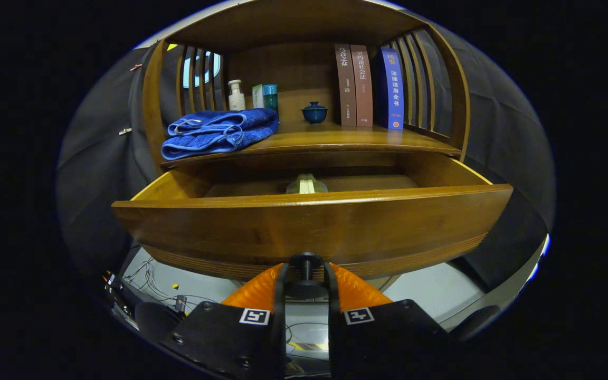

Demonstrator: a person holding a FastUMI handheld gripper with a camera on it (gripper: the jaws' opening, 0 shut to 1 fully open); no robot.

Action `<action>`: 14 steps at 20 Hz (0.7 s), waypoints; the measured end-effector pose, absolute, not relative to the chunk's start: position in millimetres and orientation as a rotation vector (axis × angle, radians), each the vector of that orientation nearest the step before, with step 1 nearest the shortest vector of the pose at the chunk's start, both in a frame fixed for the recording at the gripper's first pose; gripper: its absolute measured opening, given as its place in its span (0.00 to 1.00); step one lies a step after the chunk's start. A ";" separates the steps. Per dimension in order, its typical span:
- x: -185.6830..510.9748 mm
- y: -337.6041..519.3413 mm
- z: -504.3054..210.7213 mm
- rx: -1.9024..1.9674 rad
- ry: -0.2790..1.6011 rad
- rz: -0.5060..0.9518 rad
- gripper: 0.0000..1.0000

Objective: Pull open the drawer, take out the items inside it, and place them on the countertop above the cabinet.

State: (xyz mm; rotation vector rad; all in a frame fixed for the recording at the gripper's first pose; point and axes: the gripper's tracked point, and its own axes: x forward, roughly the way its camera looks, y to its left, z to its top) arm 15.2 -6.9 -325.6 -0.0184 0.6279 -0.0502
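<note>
A wooden drawer (pixel 314 227) stands pulled out from the cabinet, its front panel just ahead of my fingers. Its dark round knob (pixel 305 262) sits between my two fingers, and my gripper (pixel 305 277) is shut on it. Inside the drawer, near the middle, a pale greenish item (pixel 306 184) peeks over the front panel; most of it is hidden. Above the drawer runs the wooden countertop (pixel 335 140) of the cabinet.
On the countertop lie a folded blue towel (pixel 219 132), a white pump bottle (pixel 236 96), a small box and teal cup (pixel 265 96), a blue lidded bowl (pixel 314 112) and three upright books (pixel 370 87). Slatted sides close the shelf. Cables lie on the floor below.
</note>
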 end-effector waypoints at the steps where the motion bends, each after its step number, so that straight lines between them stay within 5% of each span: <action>1: 9.2 -6.5 -325.9 -0.017 0.634 -0.049 0.36; 14: -37.1 -7.5 -331.5 0.022 0.715 -0.051 0.36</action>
